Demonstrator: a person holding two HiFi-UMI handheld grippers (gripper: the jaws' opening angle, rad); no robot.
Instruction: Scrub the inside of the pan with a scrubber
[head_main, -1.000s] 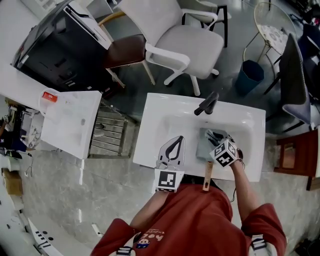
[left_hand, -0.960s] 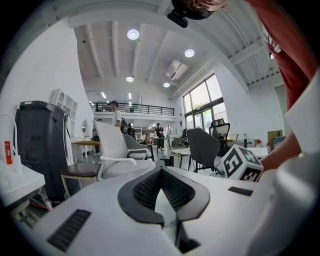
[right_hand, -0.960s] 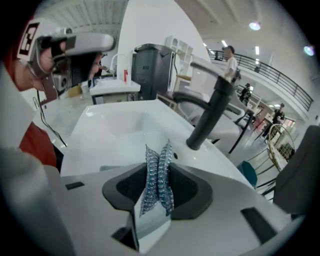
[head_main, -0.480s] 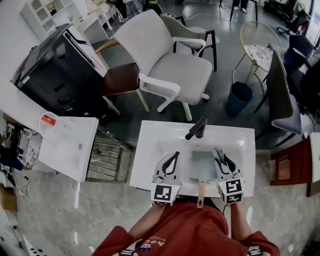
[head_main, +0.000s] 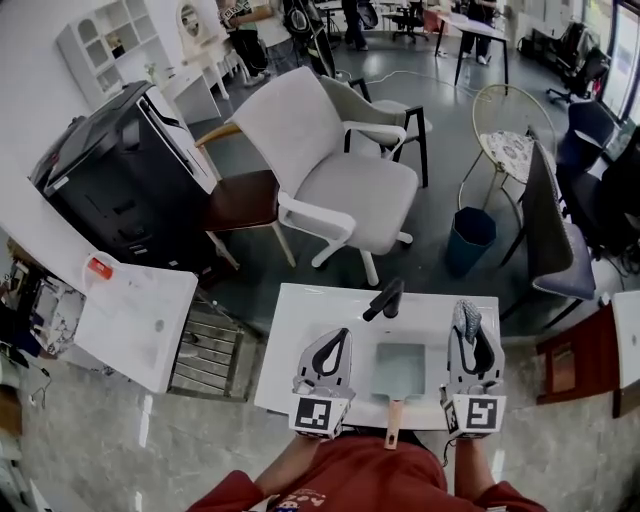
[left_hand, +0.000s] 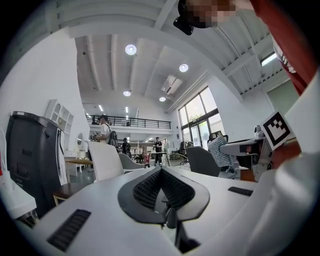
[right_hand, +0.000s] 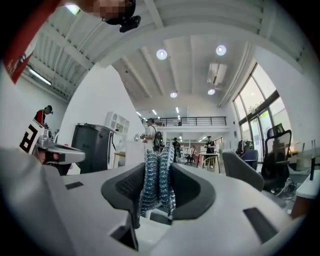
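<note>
- Currently the left gripper (head_main: 340, 336) is hovering over the left part of the white counter (head_main: 296, 330), low in the frame's middle; in its own view (left_hand: 160, 172) its jaws are pressing together with nothing between them.
- Low and right of centre, the right gripper (head_main: 470, 345) is clamping a silvery mesh scrubber (head_main: 462, 314); in the right gripper view (right_hand: 159, 172) the scrubber (right_hand: 157, 182) is filling the gap between the jaws and poking out past their tips.
- Between the two grippers, the pan (head_main: 399, 367) is lying in the sink basin, apart from both; its wooden handle (head_main: 392, 425) is pointing toward the bottom edge.
- Inside, the pan is showing only as a dull grey-green patch, too small to tell whether it is clean.
- A black tap (head_main: 386, 298) is standing just above the pan.
- Neither gripper view is showing the pan or the basin; both are looking out across the room.
- Both hands are hiding behind the marker cubes (head_main: 320, 416), and a red shirt (head_main: 370, 480) is running off the bottom edge.
</note>
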